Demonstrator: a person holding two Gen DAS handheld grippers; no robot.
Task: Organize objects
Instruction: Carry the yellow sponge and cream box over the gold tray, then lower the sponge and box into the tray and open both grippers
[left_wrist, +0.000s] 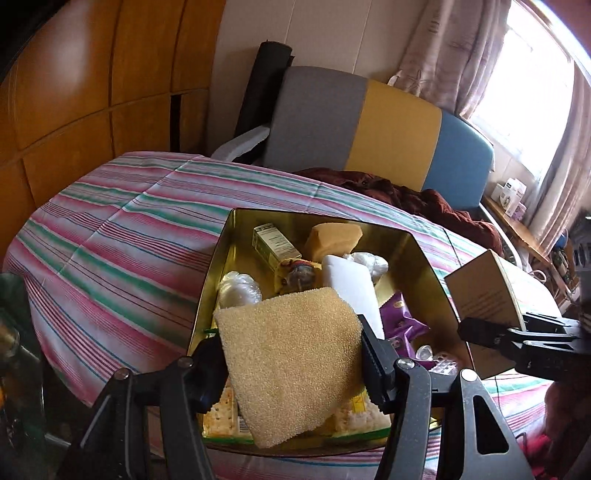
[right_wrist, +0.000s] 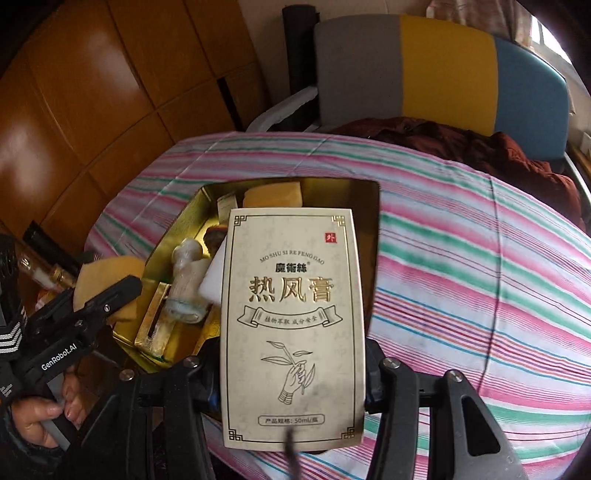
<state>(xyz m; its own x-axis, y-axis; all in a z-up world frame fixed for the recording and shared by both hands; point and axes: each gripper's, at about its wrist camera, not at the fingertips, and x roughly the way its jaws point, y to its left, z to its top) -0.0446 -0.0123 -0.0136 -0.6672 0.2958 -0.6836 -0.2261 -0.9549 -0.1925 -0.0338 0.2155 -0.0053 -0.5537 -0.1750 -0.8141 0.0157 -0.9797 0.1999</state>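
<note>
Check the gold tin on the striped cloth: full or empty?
Nearly full. The gold tin has no lid on and holds a white block, yellow sponge, small box and packets.

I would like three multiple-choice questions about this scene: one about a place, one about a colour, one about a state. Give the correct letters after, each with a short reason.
1. Where does the gold tin stand?
A. on the striped cloth
B. on the chair
C. on the windowsill

2. Which colours has the chair back, from left to right in the left wrist view?
A. red, white, green
B. grey, yellow, blue
C. all black

3. What does the left gripper do?
A. hangs open and empty
B. grips a sponge
C. grips a bottle

Answers:
1 A, the cloth shows around the tin on all visible sides.
2 B, three upright bands appear in that order.
3 B, the sponge sits pressed between both fingers, over the tin; the right gripper grips a cream box.
</note>
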